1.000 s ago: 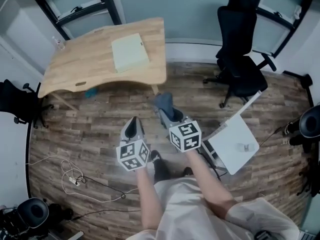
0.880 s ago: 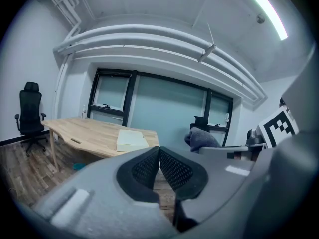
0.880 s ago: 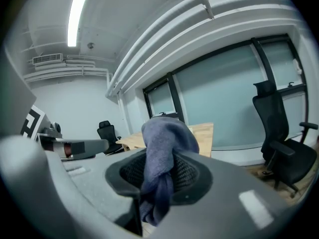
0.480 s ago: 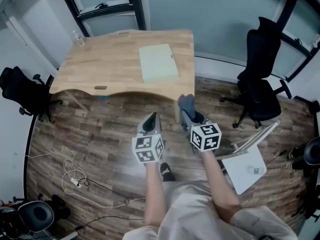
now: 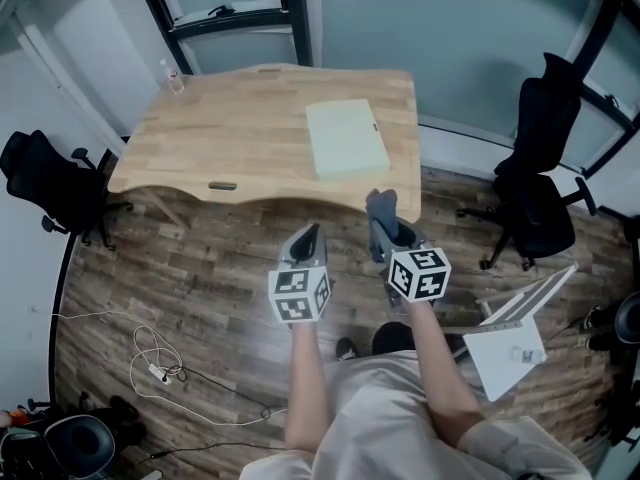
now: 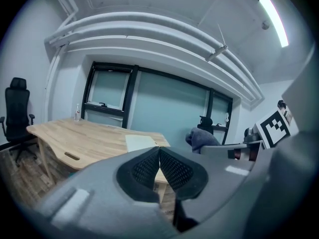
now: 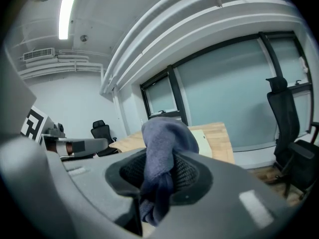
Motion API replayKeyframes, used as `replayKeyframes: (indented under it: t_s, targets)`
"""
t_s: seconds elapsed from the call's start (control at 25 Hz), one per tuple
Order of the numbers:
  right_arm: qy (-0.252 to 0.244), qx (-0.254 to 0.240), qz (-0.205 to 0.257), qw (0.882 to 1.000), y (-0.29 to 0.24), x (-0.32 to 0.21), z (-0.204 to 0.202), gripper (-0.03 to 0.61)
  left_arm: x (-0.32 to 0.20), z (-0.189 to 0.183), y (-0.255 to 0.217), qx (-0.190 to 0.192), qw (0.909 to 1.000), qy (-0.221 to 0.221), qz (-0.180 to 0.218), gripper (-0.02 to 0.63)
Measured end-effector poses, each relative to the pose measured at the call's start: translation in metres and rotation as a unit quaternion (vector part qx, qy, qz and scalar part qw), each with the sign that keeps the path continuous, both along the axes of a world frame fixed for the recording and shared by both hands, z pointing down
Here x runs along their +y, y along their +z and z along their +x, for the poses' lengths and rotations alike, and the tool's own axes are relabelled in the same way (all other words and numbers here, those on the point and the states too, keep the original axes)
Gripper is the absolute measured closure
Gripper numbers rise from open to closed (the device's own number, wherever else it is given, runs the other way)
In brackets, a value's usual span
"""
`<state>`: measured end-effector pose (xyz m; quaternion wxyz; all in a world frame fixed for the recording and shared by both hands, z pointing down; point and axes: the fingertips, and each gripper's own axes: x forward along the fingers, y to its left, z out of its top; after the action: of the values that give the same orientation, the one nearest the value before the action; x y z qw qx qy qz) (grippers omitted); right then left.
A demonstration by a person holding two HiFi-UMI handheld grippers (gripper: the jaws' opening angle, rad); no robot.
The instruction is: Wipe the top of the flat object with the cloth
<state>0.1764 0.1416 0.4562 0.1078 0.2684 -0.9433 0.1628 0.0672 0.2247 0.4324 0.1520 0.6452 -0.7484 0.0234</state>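
A pale green flat object [image 5: 346, 138] lies on the right part of a wooden desk [image 5: 230, 133]; it also shows as a pale slab [image 6: 140, 143] in the left gripper view and behind the cloth [image 7: 202, 140] in the right gripper view. My right gripper [image 5: 385, 220] is shut on a grey-blue cloth [image 5: 382, 206], bunched between its jaws [image 7: 164, 163], just short of the desk's front edge. My left gripper [image 5: 308, 238] is shut with nothing in it, over the floor in front of the desk.
A black office chair [image 5: 535, 183] stands to the right and another [image 5: 45, 183] to the left. A small bottle [image 5: 174, 75] sits at the desk's far left corner. A white folding side table [image 5: 510, 338] is at lower right; cables [image 5: 160, 368] lie on the wood floor.
The desk and flat object have come nearer and shifted right in the head view as the person stepped forward. Both grippers stay shut, the right one still holding the cloth.
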Motion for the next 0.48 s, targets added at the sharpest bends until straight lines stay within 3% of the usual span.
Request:
replayKeyframes:
  t_s: [0.28, 0.48]
  targets:
    - [0.013, -0.002, -0.009, 1.0, 0.001, -0.029, -0.032, 0.465, -0.011, -0.049, 0.006, 0.012, 0.9997, -0.02, -0.002, 0.606]
    - [0.004, 0.001, -0.014, 1.0, 0.012, -0.075, -0.07, 0.465, -0.051, -0.083, 0.019, 0.01, 0.9995, -0.028, -0.011, 0.606]
